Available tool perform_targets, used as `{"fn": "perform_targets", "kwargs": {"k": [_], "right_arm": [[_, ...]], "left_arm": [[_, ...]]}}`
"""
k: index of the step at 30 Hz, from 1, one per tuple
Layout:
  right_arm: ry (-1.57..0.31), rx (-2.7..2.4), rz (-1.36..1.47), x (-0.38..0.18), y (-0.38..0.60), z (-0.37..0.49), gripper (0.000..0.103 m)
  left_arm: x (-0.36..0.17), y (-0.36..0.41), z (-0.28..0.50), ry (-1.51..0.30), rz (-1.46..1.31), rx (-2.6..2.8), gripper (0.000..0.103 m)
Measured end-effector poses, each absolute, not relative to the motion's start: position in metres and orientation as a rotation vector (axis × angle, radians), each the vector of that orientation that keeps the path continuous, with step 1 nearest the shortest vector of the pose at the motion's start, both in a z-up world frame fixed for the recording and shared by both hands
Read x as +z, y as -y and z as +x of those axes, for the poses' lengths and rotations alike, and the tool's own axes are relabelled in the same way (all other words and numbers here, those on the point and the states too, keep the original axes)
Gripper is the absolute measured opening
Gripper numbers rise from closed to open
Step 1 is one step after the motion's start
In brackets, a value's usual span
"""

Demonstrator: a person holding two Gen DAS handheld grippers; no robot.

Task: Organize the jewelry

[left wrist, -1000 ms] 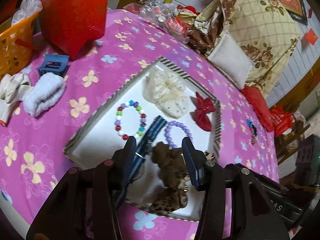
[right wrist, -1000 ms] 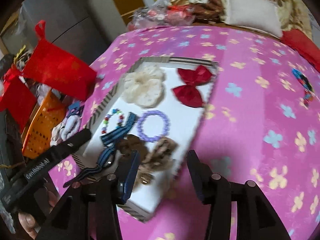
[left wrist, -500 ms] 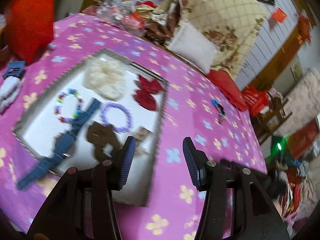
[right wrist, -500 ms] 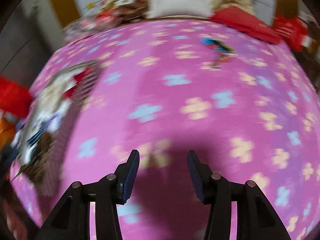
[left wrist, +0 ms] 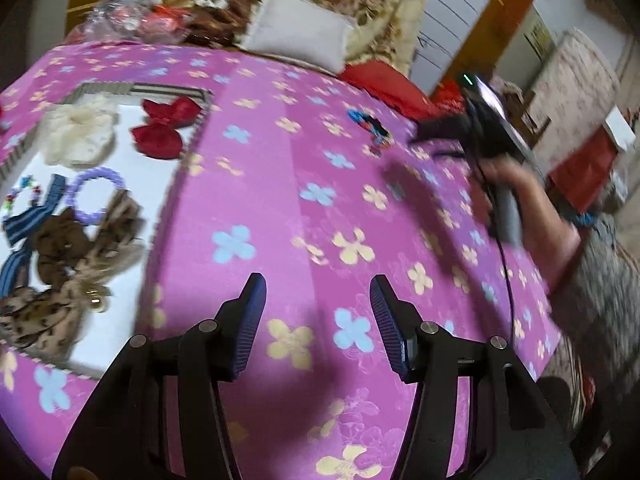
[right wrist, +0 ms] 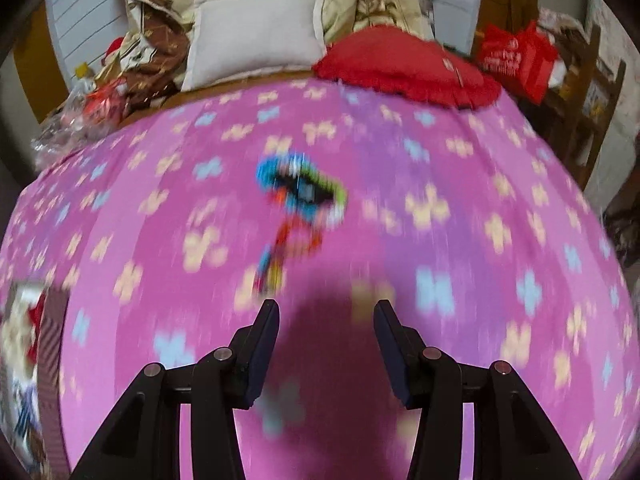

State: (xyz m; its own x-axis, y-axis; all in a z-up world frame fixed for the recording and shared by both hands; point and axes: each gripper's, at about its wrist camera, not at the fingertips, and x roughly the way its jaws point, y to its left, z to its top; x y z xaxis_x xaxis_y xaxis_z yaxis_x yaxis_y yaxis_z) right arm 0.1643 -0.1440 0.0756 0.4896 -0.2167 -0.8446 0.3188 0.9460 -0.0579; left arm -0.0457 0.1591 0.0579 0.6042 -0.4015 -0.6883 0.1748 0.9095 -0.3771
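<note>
Right tool [right wrist: 326, 332], empty with jaws partly apart, is heading at the multicolour beaded bracelet [right wrist: 298, 200] lying loose mid-bed near the far edge, well apart from the tray [left wrist: 168, 89], left tool [left wrist: 316, 312] empty and opening; fast blurred approach is risking pads snagging the pink bedcover [right wrist: 460, 240] or overshooting beads.

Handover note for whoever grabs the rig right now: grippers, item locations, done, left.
Left gripper: open, holding nothing, over bare pink tablecloth beside the tray.
Right gripper: open, holding nothing, pointed at the multicoloured beaded piece just ahead of it on the cloth.
In the tray: cream scrunchie, red bow, purple bead bracelet, multicolour bead bracelet, blue striped band, brown and leopard-print hair ties.
Done: those pieces are in the tray.
Left: pick up the beaded piece and place it in the tray.
</note>
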Motion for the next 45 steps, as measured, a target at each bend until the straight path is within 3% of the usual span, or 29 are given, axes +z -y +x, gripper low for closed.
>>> {"fn": "perform_targets", "kwargs": {"k": [8, 13, 17, 21, 29, 33, 35, 36, 37, 45], "right_arm": [[-1.016, -0.366, 0.196, 0.056, 0.175, 0.252, 0.045], [-1.058, -0.361, 0.267, 0.030, 0.190, 0.276, 0.031], [-1.065, -0.308, 0.289, 0.030, 0.184, 0.271, 0.026], [-1.158, -0.145, 0.323, 0.025, 0.153, 0.243, 0.015], [-1.297, 0.195, 0.254, 0.021, 0.070, 0.116, 0.014], [-1.270, 0.219, 0.205, 0.036, 0.058, 0.060, 0.015], [-1.203, 0.158, 0.160, 0.054, 0.065, 0.047, 0.026], [-1.163, 0.120, 0.151, 0.063, 0.070, 0.047, 0.045], [-1.110, 0.065, 0.150, 0.073, 0.079, 0.046, 0.055], [-1.034, -0.180, 0.142, 0.083, 0.122, 0.127, 0.057]], "left_arm": [[0.037, -0.146, -0.026, -0.949, -0.258, -0.371, 0.054], [0.026, -0.148, -0.022, -0.992, -0.275, -0.375, 0.054], [0.025, -0.149, -0.020, -0.992, -0.277, -0.371, 0.054], [0.027, -0.153, -0.020, -0.990, -0.293, -0.355, 0.054], [0.041, -0.157, -0.024, -0.939, -0.303, -0.320, 0.054], [0.050, -0.157, -0.032, -0.893, -0.277, -0.298, 0.054], [0.052, -0.157, -0.034, -0.882, -0.272, -0.291, 0.054], [0.052, -0.156, -0.034, -0.879, -0.270, -0.289, 0.054], [0.052, -0.155, -0.035, -0.877, -0.266, -0.288, 0.054], [0.048, -0.142, -0.037, -0.881, -0.209, -0.297, 0.054]]}}
